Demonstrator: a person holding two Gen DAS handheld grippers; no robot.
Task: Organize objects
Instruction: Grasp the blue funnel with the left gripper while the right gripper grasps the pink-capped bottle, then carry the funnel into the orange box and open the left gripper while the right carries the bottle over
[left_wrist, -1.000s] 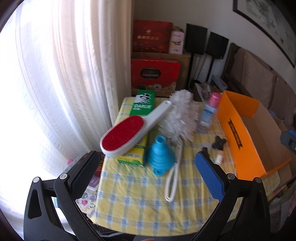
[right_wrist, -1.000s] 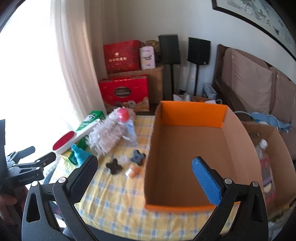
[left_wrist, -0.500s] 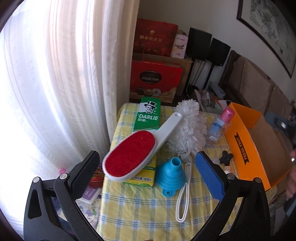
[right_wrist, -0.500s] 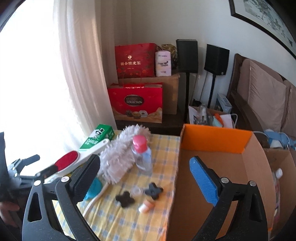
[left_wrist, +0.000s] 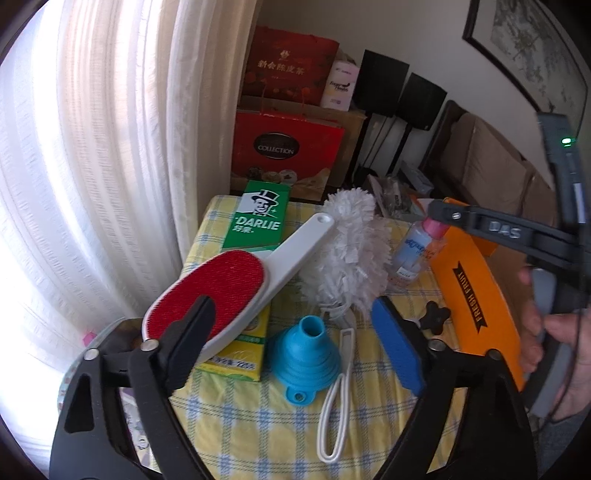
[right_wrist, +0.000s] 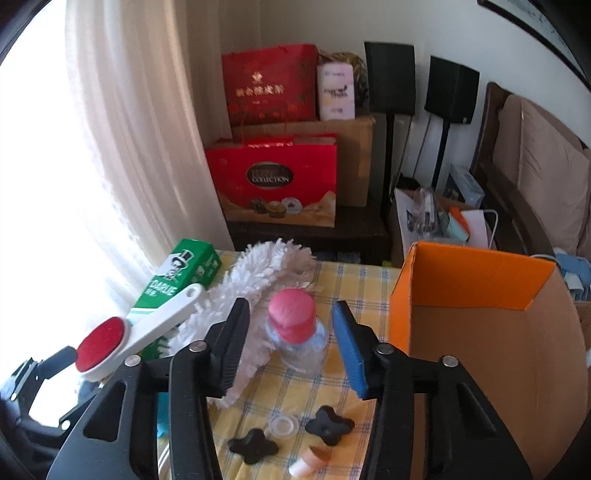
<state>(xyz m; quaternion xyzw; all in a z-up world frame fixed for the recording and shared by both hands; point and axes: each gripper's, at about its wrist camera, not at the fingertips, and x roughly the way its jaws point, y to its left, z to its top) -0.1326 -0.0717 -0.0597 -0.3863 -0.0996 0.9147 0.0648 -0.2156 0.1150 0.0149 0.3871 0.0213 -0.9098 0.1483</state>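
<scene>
Barely started, by the look of it: everything's out on the checked table (left_wrist: 369, 402) and what shows of the orange box (right_wrist: 480, 288) is bare inside (its floor is only partly in view, so judge accordingly).

Your right gripper (right_wrist: 288, 350) has its jaws apart, straddling the pink-capped bottle (right_wrist: 295, 332) with a gap on each side, not clamped yet. Bottle stands upright, just beside the box's near wall and touching the white duster (right_wrist: 258, 280). I'd guess that's your first pick.

Your left gripper (left_wrist: 295, 332) is also spread wide, holding nothing. It hovers over the blue funnel (left_wrist: 306, 354), with its left finger in front of the red lint brush (left_wrist: 221, 284). The brush lies across the green Darlie box (left_wrist: 258, 221), handle pointing toward the duster.

Still to go, as far as I can tell:
- bottle
- lint brush, Darlie box
- duster (its white loop handle runs beside the funnel)
- funnel
- two black cross-shaped knobs (right_wrist: 328, 424), a clear little cap (right_wrist: 282, 424) between them, and a small orange-tipped piece (right_wrist: 310, 459) near the box

So: nothing visibly put away, all items left.
</scene>
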